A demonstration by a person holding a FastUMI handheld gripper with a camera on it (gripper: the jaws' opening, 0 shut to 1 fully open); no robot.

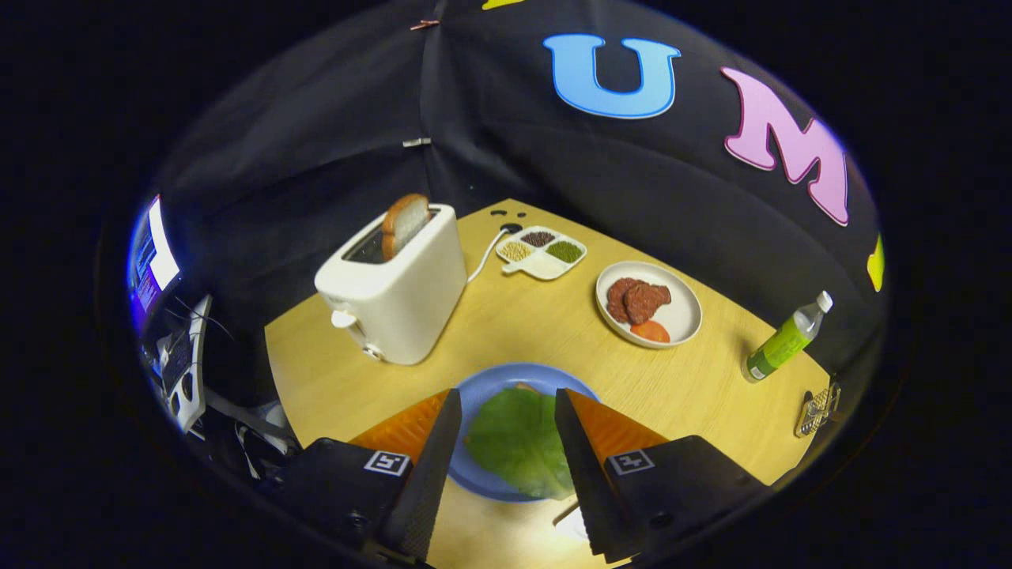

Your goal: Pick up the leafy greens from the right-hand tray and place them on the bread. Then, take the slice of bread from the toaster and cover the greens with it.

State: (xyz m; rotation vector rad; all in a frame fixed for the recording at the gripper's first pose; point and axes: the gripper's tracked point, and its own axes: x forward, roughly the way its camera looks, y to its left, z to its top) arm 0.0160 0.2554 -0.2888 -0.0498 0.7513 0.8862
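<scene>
A green leaf [518, 438] lies on a blue plate [494, 387], with a sliver of bread showing from under its far edge. My gripper [507, 407] hangs above the plate, open, and the leaf shows in the gap between the fingers with nothing held. Beyond the plate to the left stands a white toaster [395, 288] with a slice of bread [404, 222] sticking up out of its slot. A white plate [684, 316] to the right of the toaster holds two brown patties [637, 299] and a tomato slice [651, 331].
A divided white dish [542, 253] with grains sits behind, next to the toaster's cord. A green bottle [785, 339] stands at the table's right edge, with a metal clip [818, 409] near it. A monitor and gear sit off the table to the left.
</scene>
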